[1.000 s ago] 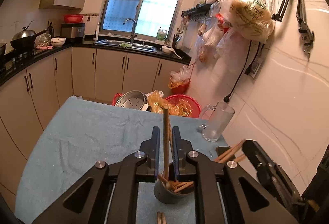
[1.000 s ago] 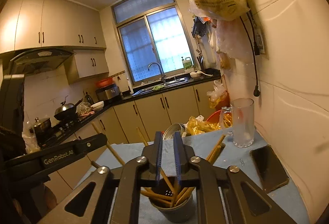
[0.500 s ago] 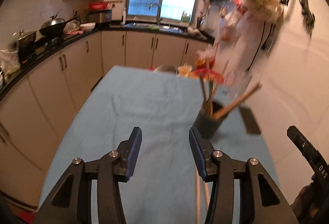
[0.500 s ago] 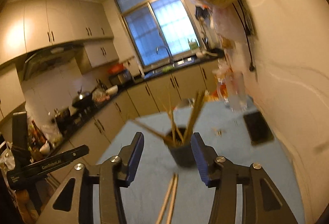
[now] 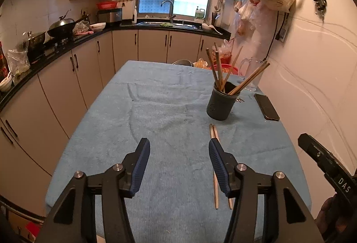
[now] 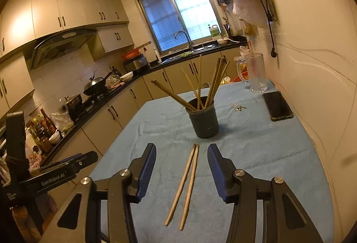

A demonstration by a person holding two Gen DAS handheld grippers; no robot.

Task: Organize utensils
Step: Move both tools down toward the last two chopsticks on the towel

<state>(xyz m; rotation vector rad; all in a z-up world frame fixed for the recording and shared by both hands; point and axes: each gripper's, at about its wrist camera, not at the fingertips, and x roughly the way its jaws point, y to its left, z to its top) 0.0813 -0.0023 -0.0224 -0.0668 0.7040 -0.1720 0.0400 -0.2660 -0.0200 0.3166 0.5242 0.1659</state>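
My left gripper (image 5: 178, 149) hangs over the blue cloth (image 5: 156, 113) with its jaws opening and nothing between them; only bare cloth shows in the gap. My right gripper (image 6: 181, 155) is parted too and holds nothing. Seen from my right wrist, the two loose chopsticks (image 6: 185, 185) lie flat on the cloth below and between its jaws, side by side, untouched by the pads. From my left wrist the same pair runs past the right-hand finger (image 5: 219, 167), partly hidden behind it.

Just beyond the far tips of that pair stands the dark cup (image 6: 204, 121), upright on the cloth, with a bundle of chopsticks (image 6: 207, 84) fanned out of it, some leaning left, some right. To the right of the cup lies a black phone (image 6: 277, 107) near the wall, with a few small bits (image 6: 239, 108) scattered between them. Further back, a glass mug (image 6: 255, 74) stands at the cloth's far corner. Beyond the table are the cabinets and the sink (image 5: 167, 24) under the window.
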